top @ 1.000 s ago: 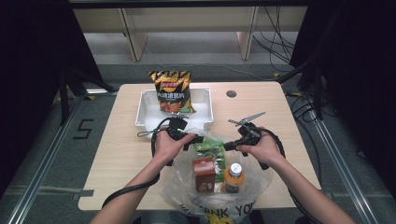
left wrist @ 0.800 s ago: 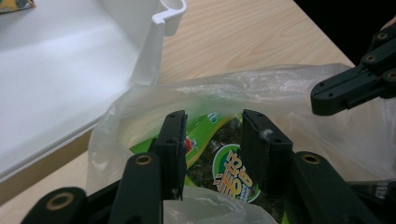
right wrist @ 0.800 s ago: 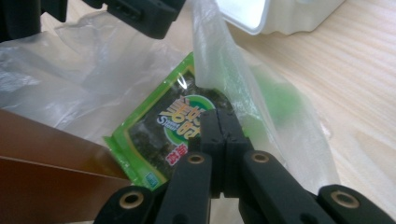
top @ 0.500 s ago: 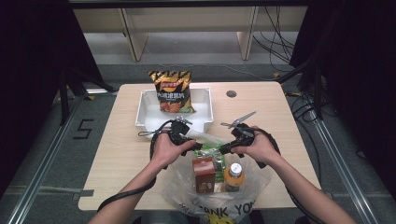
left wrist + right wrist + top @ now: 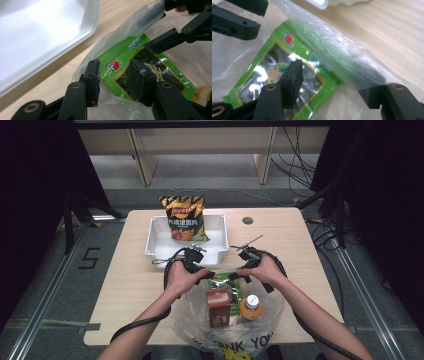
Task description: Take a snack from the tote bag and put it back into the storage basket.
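A clear plastic bag (image 5: 190,320) lies at the table's near edge and holds a green packet (image 5: 220,282), a brown carton (image 5: 218,306) and an orange-capped bottle (image 5: 251,306). Both grippers meet at the bag's mouth. My left gripper (image 5: 207,272) (image 5: 115,67) has its jaws apart, with loose bag film and the green packet (image 5: 130,52) showing in the gap. My right gripper (image 5: 235,276) (image 5: 333,82) has just been opening. Its jaws now stand wide over the green packet (image 5: 282,75), and the rolled bag rim (image 5: 342,62) runs between them untouched.
A white tray (image 5: 157,237) sits beyond the bag with an orange-and-black chips bag (image 5: 185,217) leaning at its far side. A round cable hole (image 5: 247,220) marks the wooden table (image 5: 125,285) to the tray's right. Cables trail back from both grippers along the forearms.
My right hand has moved left and down to the bag's mouth, and its jaws have gone from shut to wide. The left hand has stayed put.
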`<state>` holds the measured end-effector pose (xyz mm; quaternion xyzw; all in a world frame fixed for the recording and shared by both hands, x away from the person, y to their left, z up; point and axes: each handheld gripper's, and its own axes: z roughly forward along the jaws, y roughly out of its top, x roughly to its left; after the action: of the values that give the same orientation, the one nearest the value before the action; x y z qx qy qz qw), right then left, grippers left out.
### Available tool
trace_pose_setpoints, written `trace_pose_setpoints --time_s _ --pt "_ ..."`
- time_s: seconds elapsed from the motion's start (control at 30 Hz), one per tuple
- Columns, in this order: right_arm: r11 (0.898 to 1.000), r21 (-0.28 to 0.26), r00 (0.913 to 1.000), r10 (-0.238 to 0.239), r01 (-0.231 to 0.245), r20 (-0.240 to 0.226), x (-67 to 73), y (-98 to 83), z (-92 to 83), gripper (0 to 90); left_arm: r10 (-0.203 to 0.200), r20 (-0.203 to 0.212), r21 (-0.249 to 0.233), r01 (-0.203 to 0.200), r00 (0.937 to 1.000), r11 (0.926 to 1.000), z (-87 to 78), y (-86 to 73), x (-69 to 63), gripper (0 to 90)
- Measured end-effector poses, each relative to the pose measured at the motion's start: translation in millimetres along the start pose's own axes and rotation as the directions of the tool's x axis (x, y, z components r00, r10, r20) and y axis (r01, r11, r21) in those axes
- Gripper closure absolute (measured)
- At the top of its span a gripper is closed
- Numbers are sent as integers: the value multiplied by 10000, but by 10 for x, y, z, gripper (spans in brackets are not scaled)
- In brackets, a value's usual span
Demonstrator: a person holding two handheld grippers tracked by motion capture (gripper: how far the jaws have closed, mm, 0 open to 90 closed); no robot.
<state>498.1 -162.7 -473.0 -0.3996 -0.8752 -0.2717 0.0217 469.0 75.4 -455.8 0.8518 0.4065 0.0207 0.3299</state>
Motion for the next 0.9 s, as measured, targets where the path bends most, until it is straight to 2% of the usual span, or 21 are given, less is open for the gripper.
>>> trace_pose_setpoints --time_s 0.03,0.1,0.17,0.23,0.27,0.3,0.33,0.37,0.4,0.47,0.53,0.57,0.6,0.67,0.7,0.77,0.8,0.83,0.9 --pt "10000 57 10000 -24 25 -70 -11 4 11 411 -111 -44 -81 111 9999 9999 11 -1 -3 601" --pt "10000 6 10000 -26 26 11 -20 7 28 408 167 -220 64 -166 9996 9998 21 -2 18 603" --pt "9999 110 9997 -67 70 -215 -31 7 34 406 67 -273 34 -66 9996 10000 38 -10 29 603" --pt "9999 -62 9997 -134 136 223 -19 7 27 403 -12 -329 -33 11 9995 10000 47 -20 32 603" --pt "9997 -150 9995 -183 187 267 -5 7 6 401 35 -316 -38 -36 9995 10000 44 -23 41 603" --pt "9993 -232 9986 -268 279 453 0 5 -17 403 -299 -386 -455 281 9988 9986 62 -31 19 603" --pt "9996 -177 9995 -192 197 256 14 4 -59 407 -243 -400 -473 224 9989 9986 56 -35 25 603" --pt "9992 -341 9996 -205 212 204 30 0 -95 412 -290 -404 -506 270 9988 9984 52 -39 28 603" --pt "9988 -408 9994 -280 289 221 42 -4 -129 427 -132 -431 -372 116 9990 9992 38 -40 45 604" --pt "9987 -302 9990 -415 409 -187 76 -16 -191 460 -265 -506 -658 231 9984 9976 52 -47 44 606" --pt "9994 -258 9979 -245 230 -603 124 -30 -208 461 -306 -506 -675 271 9983 9973 53 -41 43 607" --pt "9991 5 9980 -425 425 -463 120 -44 -211 460 -277 -487 -690 243 9984 9973 55 -38 41 608" --pt "9988 135 9971 -455 464 -612 129 -47 -202 456 -391 -484 -770 353 9981 9964 61 -35 30 609" --pt "9982 442 9959 -369 407 -828 130 -58 -160 439 -235 -471 -683 202 9986 9975 67 -33 28 609" --pt "9979 546 9966 -297 339 -764 125 -63 -138 432 -291 -435 -679 261 9986 9974 76 -33 20 609" --pt "9969 779 9971 119 -60 -754 106 -70 -83 416 -192 -413 -493 171 9990 9986 83 -30 22 609" --pt "9966 823 9969 164 -100 -767 83 -70 -58 413 -297 -441 -569 272 9986 9980 95 -30 19 609" --pt "9960 850 9964 355 -290 -766 66 -70 -40 407 -289 -444 -544 264 9986 9982 99 -28 22 610" --pt "9961 802 9966 433 -377 -694 20 -61 -3 399 -275 -460 -464 254 9986 9986 106 -28 34 611"
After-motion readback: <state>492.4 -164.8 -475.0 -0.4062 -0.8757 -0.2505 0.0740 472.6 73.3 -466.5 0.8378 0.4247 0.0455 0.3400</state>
